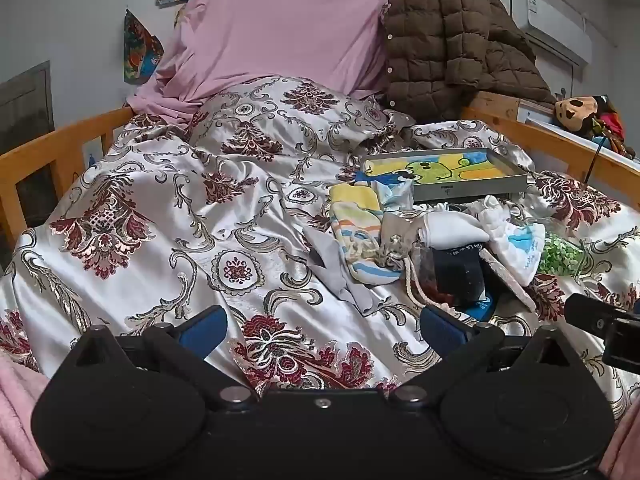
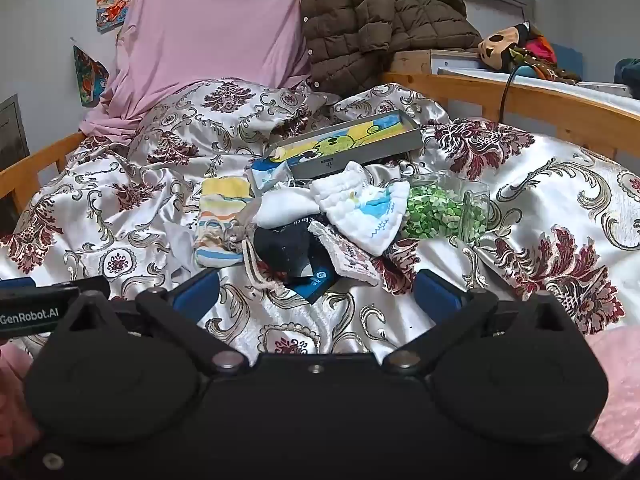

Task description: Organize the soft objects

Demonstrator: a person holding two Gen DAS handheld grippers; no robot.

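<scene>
From the left wrist camera, a satin bedspread (image 1: 172,216) with dark red floral medallions covers a bed framed by a wooden rail (image 1: 60,148). At the head of the bed a pink sheet (image 1: 276,24) hangs down the wall, and a brown quilted jacket (image 1: 452,36) is heaped beside it. Cartoon posters (image 1: 140,52) are stuck to the grey wall, and an air conditioner (image 1: 556,28) is mounted high on the right. The left gripper (image 1: 320,330) has its blue-padded jaws spread wide over bare bedspread, with nothing between them. The pile of soft objects (image 1: 436,236) lies right of centre: a striped pouch (image 1: 356,232), a white cloth with blue print (image 1: 516,244) and a dark fabric piece (image 1: 460,276), all just in front of a grey tray (image 1: 448,174) lined with a cartoon picture. Part of the other gripper shows at the right edge.

From the right wrist camera, the same pile (image 2: 304,220) sits straight ahead, just beyond the right gripper (image 2: 316,294), whose jaws are also fully apart and empty. This view shows more plainly a clear container of green pieces (image 2: 444,210) lying on its side, touching the white printed cloth (image 2: 368,208), and a blue-labelled card (image 2: 316,282) under the dark fabric. It also takes in a stuffed toy (image 2: 500,50) on the ledge beyond the right rail, with a dark cable (image 2: 505,92) hanging over it. A pink fleece sleeve (image 2: 616,392) edges the lower right corner.
</scene>
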